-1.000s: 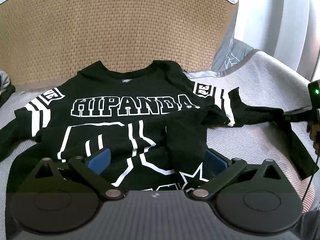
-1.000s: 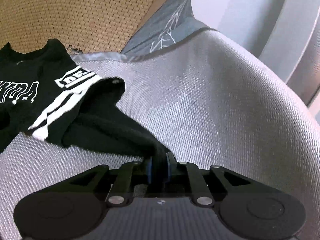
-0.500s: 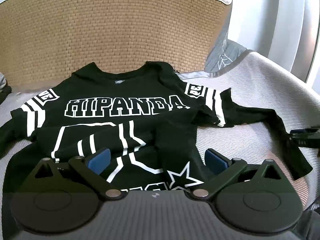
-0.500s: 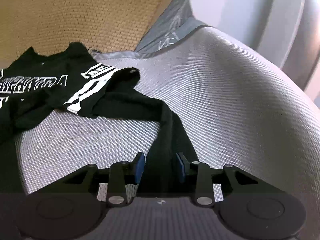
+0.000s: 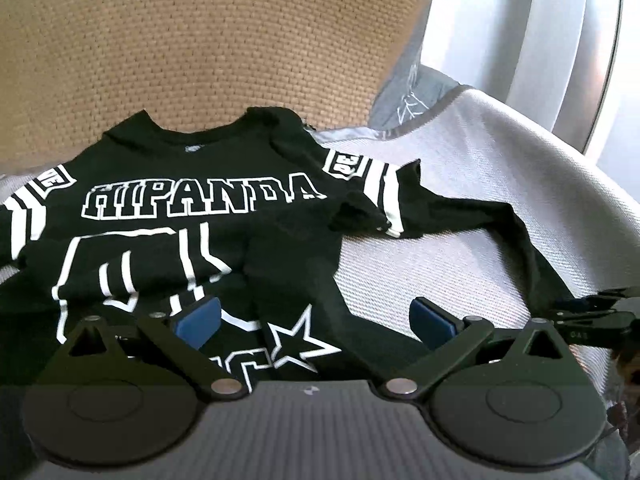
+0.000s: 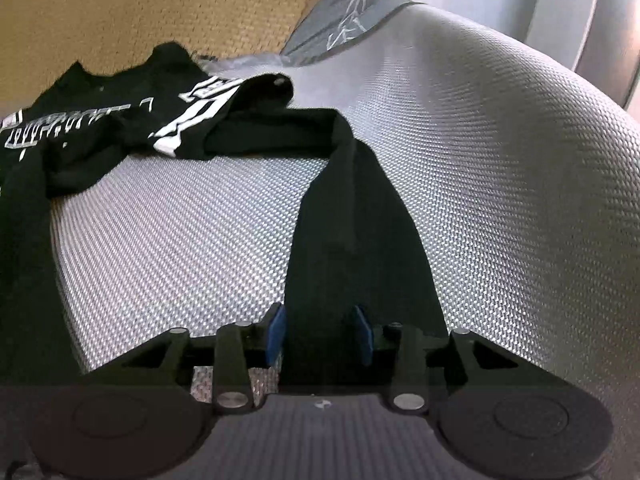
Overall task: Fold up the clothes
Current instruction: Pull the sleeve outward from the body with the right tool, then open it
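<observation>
the black long-sleeved jersey with white lettering (image 5: 208, 216) lies crumpled and not yet folded across the grey woven cushion (image 6: 480, 160), its long sleeve (image 6: 352, 220) running down between the right gripper's (image 6: 320, 330) just-released pads, while the left gripper (image 5: 316, 316) hovers spread and empty-handed over the hem.

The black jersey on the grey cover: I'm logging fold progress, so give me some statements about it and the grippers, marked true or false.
1. The right gripper clamps the sleeve tightly. False: its jaws have just been opening, and the sleeve lies loose between them.
2. The left gripper is open. True.
3. The jersey lies chest print up. True.
4. The sleeve is folded across the chest. False: it stretches out over the grey cover.
</observation>
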A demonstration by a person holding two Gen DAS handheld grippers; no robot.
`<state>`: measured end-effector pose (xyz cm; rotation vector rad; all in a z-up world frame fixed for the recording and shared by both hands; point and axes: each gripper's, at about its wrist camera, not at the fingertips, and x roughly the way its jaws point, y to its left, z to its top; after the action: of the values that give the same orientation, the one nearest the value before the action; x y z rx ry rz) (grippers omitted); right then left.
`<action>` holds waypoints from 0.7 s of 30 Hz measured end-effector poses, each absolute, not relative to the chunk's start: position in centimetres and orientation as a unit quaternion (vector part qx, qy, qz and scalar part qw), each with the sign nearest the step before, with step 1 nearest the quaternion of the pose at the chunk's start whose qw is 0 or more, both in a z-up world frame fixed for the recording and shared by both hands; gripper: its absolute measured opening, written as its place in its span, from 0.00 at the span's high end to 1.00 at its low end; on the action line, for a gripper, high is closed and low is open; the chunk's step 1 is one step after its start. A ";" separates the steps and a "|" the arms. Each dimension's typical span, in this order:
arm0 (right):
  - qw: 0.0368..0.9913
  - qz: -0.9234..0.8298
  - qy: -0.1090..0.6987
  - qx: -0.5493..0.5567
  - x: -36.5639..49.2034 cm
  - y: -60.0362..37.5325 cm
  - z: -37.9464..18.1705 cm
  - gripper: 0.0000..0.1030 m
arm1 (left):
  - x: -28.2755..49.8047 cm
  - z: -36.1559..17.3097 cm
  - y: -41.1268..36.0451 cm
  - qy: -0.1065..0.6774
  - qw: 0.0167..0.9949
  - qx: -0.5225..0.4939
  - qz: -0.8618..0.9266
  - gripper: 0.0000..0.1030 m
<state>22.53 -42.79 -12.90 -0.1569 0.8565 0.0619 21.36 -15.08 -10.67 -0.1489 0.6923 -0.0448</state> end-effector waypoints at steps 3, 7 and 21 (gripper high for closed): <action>0.905 0.017 0.410 -0.107 22.8 -42.7 -13.1 0.91 | 21.3 -10.9 -15.1 0.344 0.936 -0.074 -0.023 0.00; 0.898 -0.025 0.412 -0.149 23.9 -44.0 -12.3 0.93 | 21.2 -11.0 -14.6 0.350 0.934 -0.073 -0.022 0.00; 0.908 -0.083 0.391 -0.127 25.3 -47.0 -8.8 0.56 | 21.5 -11.7 -9.3 0.363 0.928 -0.082 0.012 0.00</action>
<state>25.28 -47.00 -8.84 -0.2618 0.8064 -0.1708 21.46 -9.34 -11.66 -0.1687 0.7443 0.0238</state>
